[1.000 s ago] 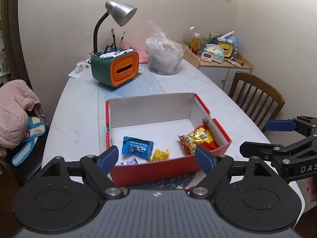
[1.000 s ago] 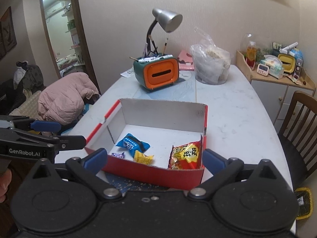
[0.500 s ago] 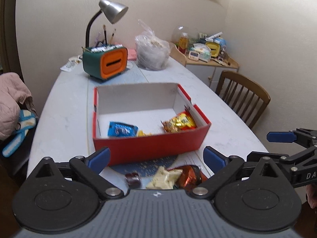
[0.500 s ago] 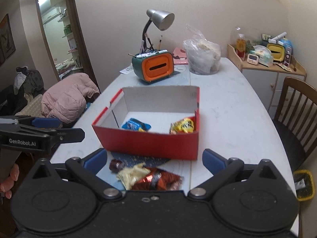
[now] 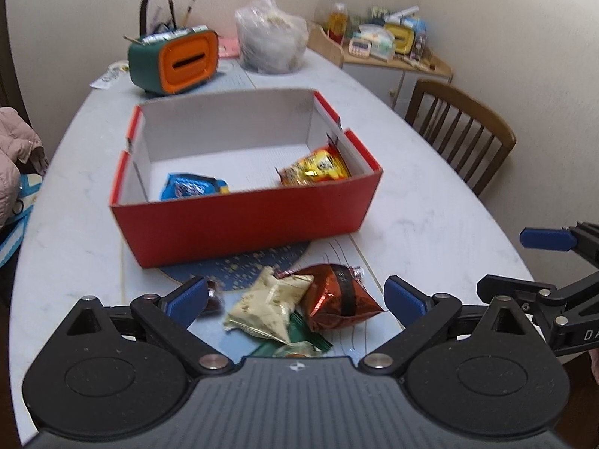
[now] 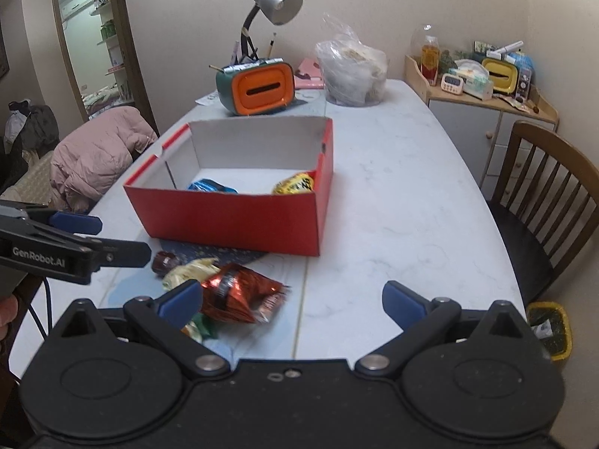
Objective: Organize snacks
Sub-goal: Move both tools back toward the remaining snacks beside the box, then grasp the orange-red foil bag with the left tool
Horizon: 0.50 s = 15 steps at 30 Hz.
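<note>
Bench (image 5: 430, 194) is showing as a long white marbled slab with a rounded edge, smooth and a bit glossy. Red cardboard box (image 5: 247, 220) is sitting mid-bench, rectangular, open top, white inside, partly on a blue speckled mat (image 5: 258, 262). Inside it a blue crinkly packet (image 5: 191, 187) is lying left and a yellow-orange foil packet (image 5: 318, 168) right, against the side wall.

Loose snacks are lying on the bench just in front of the box: a red-brown foil pouch (image 5: 337, 299), puffy and shiny; a cream packet (image 5: 269, 303) touching its left side; a green wrapper (image 5: 307, 340) tucked under both; a small dark candy (image 5: 213, 299) at the left.

I'm pointing my left gripper (image 5: 295, 295) steeply down over that pile, fingers spread as wide as they go after just opening, snacks between them but not pinched. My right gripper (image 6: 292, 295) is tilting down beside it, fingers also spread wide, the left finger overlapping the foil pouch (image 6: 243, 292) in view; nothing gripped.

Behind the box: orange-green tissue holder (image 6: 258, 86), grey desk lamp (image 6: 277, 3), clear plastic bag (image 6: 352, 71). Wooden slatted chair (image 6: 550, 187) is standing at the right.
</note>
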Tool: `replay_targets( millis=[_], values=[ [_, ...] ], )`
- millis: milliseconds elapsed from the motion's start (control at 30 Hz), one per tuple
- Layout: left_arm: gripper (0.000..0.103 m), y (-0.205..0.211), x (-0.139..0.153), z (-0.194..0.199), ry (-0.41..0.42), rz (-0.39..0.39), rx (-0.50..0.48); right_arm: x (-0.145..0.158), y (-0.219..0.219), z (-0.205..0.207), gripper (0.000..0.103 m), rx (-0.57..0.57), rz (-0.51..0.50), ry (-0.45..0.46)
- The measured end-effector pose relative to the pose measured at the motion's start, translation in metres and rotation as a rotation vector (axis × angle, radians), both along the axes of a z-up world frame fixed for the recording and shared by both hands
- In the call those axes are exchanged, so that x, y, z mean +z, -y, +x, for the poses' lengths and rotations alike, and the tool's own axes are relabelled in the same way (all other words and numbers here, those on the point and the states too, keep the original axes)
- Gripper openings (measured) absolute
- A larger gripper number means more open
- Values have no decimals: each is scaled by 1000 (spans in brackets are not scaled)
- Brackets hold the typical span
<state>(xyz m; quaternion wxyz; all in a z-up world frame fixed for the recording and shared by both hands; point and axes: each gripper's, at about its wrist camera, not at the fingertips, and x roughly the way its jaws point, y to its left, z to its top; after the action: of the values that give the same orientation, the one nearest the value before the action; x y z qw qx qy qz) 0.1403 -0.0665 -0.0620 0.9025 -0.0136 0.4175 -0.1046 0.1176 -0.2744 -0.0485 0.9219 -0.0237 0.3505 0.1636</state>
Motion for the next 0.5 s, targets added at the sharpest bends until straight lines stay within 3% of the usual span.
replay_targets(
  millis=[500],
  values=[
    [100,54,-58,51,-182,26,36,-38,38,36,103,54,-41,-90]
  ],
)
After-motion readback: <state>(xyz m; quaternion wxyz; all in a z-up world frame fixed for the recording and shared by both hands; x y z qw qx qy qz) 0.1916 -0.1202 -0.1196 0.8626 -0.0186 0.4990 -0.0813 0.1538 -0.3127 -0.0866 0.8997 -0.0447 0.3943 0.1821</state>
